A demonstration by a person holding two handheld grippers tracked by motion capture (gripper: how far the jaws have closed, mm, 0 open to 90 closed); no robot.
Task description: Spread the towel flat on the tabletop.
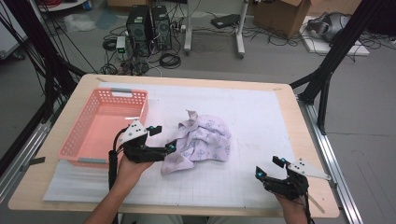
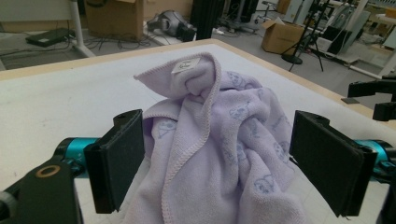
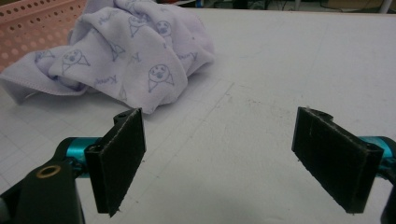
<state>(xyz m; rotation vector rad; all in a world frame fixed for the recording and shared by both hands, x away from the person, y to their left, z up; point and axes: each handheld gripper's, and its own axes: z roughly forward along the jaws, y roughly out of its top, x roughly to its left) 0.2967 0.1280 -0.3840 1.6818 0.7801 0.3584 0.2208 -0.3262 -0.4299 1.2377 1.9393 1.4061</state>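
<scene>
I see the white table mat (image 1: 261, 121) with the pink basket (image 1: 100, 122) at its left. The crumpled lilac towel (image 1: 201, 142) lies mid-mat, just beside the basket. My left gripper (image 1: 161, 137) straddles the towel's near edge, jaws wide, gripping nothing. My right gripper (image 1: 269, 167) hovers wide open, well apart.

A lilac towel (image 1: 201, 142) printed with small cartoon faces lies crumpled in a loose heap on the white mat (image 1: 261, 121), near the table's middle and just beside the pink basket (image 1: 105, 123). A stitched hem runs down its folds, and a corner bearing a small white label (image 2: 185, 65) stands up on top.
</scene>
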